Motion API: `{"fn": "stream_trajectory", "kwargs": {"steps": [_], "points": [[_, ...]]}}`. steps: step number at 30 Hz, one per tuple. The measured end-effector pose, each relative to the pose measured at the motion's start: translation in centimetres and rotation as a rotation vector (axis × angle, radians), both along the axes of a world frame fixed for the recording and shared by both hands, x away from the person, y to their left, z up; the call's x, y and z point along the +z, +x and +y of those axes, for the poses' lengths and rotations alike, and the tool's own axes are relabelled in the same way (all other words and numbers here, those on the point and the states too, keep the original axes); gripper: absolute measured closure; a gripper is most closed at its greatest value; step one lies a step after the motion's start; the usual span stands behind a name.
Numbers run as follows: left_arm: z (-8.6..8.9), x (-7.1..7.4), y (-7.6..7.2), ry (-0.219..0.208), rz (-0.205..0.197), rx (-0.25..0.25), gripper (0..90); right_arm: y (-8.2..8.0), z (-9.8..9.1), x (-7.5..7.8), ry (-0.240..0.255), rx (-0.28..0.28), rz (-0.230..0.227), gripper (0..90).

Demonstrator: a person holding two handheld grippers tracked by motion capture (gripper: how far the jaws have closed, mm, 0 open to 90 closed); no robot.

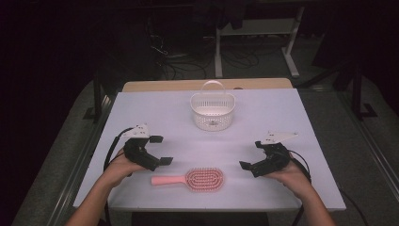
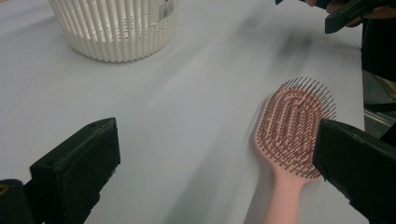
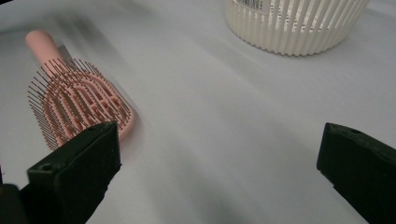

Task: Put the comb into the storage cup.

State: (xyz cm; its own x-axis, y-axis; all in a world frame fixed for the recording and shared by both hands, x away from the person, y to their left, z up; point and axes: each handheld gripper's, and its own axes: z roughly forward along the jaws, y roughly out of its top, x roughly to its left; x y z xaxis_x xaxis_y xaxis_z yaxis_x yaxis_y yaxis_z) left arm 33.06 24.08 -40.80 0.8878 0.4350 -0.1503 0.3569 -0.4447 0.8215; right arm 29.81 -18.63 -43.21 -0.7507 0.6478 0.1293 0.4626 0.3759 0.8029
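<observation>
A pink hairbrush [image 1: 195, 179] lies bristles up near the table's front edge, its handle pointing left. A white slatted basket [image 1: 212, 110] with an upright handle stands at the back middle. My left gripper [image 1: 160, 150] is open just left of the brush handle, nothing between its jaws. My right gripper [image 1: 251, 155] is open to the right of the brush head, also holding nothing. The brush [image 2: 292, 135] lies by the right jaw in the left gripper view, and the brush [image 3: 74, 98] sits behind the left jaw in the right gripper view.
The table [image 1: 150, 113] has a pale lilac top with a wooden strip along its far edge. The basket [image 2: 116, 28] and the basket [image 3: 294, 23] stand ahead in both gripper views. Desk legs and cables lie on the dark floor beyond.
</observation>
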Motion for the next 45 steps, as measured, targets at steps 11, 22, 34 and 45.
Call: {"fn": "stream_trajectory", "kwargs": {"steps": [11,22,34,45], "points": [[-1.4,0.3,0.2,-0.010,0.000,-0.033,0.8,0.0,0.1,0.0,0.000,0.000,-0.002,0.0],[-2.5,0.7,0.5,-0.017,-0.007,-0.061,0.8,0.0,0.0,0.0,0.003,-0.004,-0.003,0.0],[-3.7,1.0,0.7,-0.020,-0.020,-0.087,0.8,0.0,0.0,0.0,0.006,-0.005,-0.001,0.0],[-4.9,1.4,1.2,-0.018,-0.030,-0.117,1.1,0.0,0.0,0.0,0.011,-0.008,0.000,0.0]]}}
